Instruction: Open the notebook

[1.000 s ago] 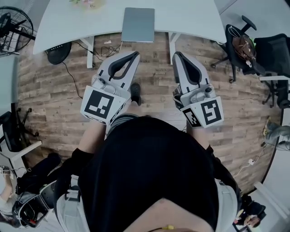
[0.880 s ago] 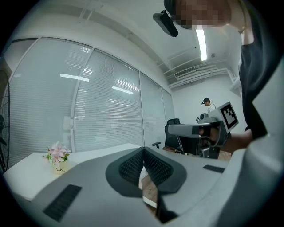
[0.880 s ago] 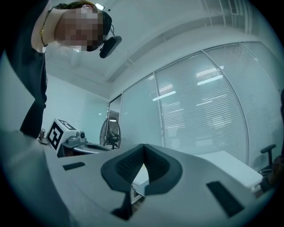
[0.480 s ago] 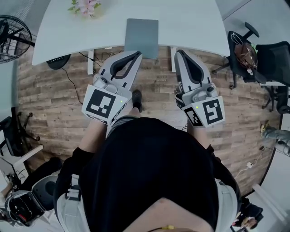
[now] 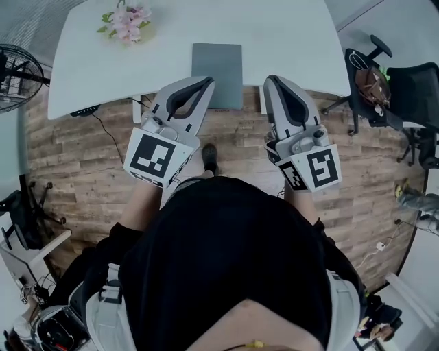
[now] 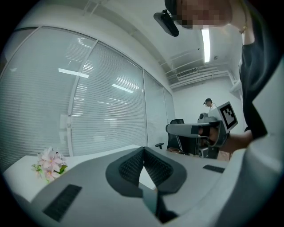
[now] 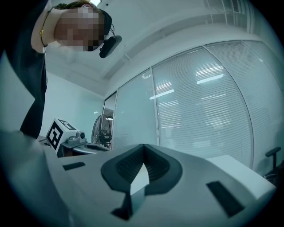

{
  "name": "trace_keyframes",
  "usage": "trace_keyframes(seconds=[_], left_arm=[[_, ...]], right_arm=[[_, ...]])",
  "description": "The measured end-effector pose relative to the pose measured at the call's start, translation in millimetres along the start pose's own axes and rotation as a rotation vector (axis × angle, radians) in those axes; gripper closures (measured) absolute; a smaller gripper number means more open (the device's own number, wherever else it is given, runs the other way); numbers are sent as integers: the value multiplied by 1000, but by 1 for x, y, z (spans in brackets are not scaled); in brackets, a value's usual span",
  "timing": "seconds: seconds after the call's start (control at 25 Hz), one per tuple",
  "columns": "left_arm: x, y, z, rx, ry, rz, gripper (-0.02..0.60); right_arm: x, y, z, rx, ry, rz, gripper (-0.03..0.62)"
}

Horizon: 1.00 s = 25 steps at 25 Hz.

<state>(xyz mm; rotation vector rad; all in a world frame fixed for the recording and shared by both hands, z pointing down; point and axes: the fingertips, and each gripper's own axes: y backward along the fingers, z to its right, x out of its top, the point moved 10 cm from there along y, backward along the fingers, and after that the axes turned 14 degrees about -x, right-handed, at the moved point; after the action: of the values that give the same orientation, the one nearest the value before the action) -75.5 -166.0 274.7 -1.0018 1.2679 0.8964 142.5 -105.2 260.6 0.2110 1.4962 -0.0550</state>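
Left gripper (image 5: 207, 81) and right gripper (image 5: 269, 79): both clenched, jaws together, nothing between them. Notebook (image 5: 217, 65) lies closed at the near edge of the white table (image 5: 295, 34), by the 2 tips.

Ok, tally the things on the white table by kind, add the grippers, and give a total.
Grey notebook: 1
Pink flower bunch: 1
Grippers: 2 (left gripper, right gripper)
Total: 4
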Motion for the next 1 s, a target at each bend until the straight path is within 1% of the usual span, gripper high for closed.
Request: trace_keyframes(seconds=[0.16,0.28,0.4,0.52,0.64,0.76,1.0], left_arm=[[-2,-5,-21,-21,0,-1,569],[-6,-11,-31,-40,7,-17,569],[-10,-19,-38,-63,9,-30,569],[-12,-28,-36,-70,8,-35,569],[-12,-35,-33,-54,10,-45,569],[-10,-40,-32,-27,17,-51,569],[-8,-56,-23,70,20,-72,568]], right_arm=[[-4,-18,-1,-14,1,-2,590],[-8,-26,1,-27,2,-11,590],[-10,-30,6,-46,2,-19,591],[-10,-28,15,-54,3,-20,591],[-10,-28,26,-56,-2,-17,591],[-7,-29,35,-37,-3,-12,590],[1,-30,55,9,2,-6,590]])
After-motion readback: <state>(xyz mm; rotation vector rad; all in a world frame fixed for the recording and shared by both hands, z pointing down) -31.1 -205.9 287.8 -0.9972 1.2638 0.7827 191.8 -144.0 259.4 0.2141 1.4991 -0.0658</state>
